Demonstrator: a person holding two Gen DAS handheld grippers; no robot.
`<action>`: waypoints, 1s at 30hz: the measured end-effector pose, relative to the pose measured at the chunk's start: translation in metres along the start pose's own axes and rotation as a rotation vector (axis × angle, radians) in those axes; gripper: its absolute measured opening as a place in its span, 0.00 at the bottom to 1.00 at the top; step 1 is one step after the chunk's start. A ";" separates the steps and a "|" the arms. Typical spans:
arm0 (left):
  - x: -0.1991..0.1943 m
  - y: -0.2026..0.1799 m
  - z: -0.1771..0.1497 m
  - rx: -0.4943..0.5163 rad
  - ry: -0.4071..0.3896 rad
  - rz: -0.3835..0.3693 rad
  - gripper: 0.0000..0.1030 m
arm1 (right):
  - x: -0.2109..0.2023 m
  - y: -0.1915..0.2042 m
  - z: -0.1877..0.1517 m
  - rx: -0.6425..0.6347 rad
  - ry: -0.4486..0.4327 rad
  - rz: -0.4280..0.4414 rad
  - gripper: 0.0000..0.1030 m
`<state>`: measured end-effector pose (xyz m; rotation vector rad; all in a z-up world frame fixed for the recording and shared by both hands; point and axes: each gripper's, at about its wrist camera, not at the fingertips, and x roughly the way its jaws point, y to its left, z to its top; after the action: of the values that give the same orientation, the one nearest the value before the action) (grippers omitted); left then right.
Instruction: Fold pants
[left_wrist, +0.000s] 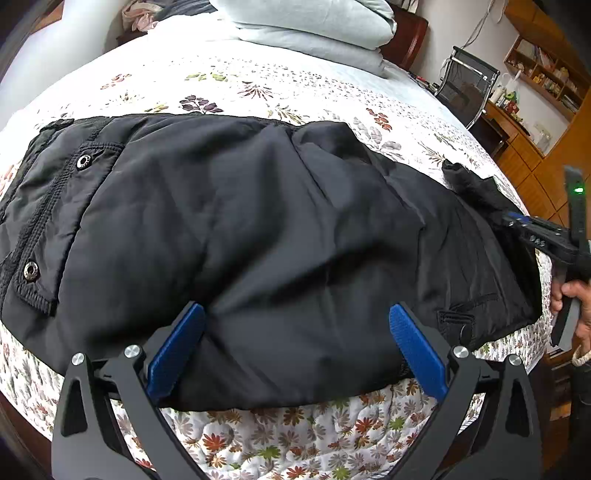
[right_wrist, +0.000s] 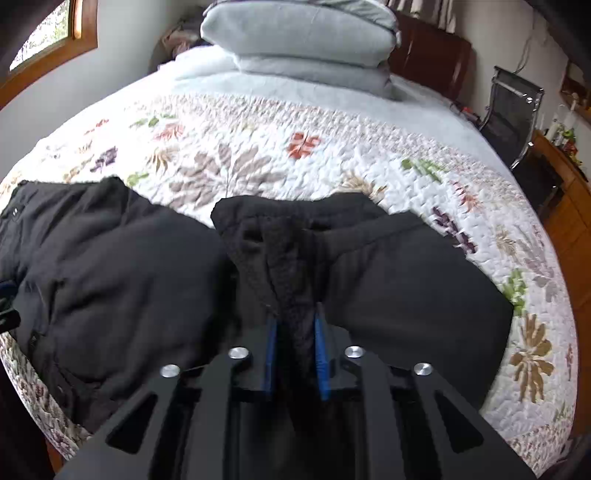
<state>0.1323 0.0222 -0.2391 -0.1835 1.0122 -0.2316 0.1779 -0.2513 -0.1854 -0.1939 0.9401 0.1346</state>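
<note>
Black padded pants (left_wrist: 258, 229) lie across the floral quilt (left_wrist: 280, 92), with snap buttons and a pocket flap at the left. My left gripper (left_wrist: 295, 325) is open, its blue pads (left_wrist: 177, 350) over the near edge of the pants, holding nothing. My right gripper (right_wrist: 295, 317) is shut on a bunched end of the pants (right_wrist: 288, 251) and lifts it off the bed. In the left wrist view the right gripper (left_wrist: 517, 221) shows at the far right, gripping that same end.
Folded grey bedding (right_wrist: 303, 40) is stacked at the head of the bed. A dark wooden headboard (right_wrist: 428, 51), a mesh chair (left_wrist: 465, 85) and wooden shelves and desk (left_wrist: 535, 81) stand to the right. A window (right_wrist: 40, 40) is at the left.
</note>
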 end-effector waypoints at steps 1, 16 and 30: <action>0.000 0.000 0.000 0.000 0.000 0.001 0.97 | -0.006 -0.002 0.001 0.008 -0.012 0.009 0.15; -0.001 -0.001 0.000 -0.007 -0.003 0.009 0.97 | -0.089 0.038 -0.018 -0.224 -0.138 0.219 0.14; -0.001 0.002 0.000 -0.007 -0.003 0.015 0.97 | -0.059 0.085 -0.065 -0.376 -0.029 0.252 0.14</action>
<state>0.1315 0.0248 -0.2388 -0.1824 1.0110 -0.2143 0.0753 -0.1844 -0.1845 -0.4191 0.9025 0.5472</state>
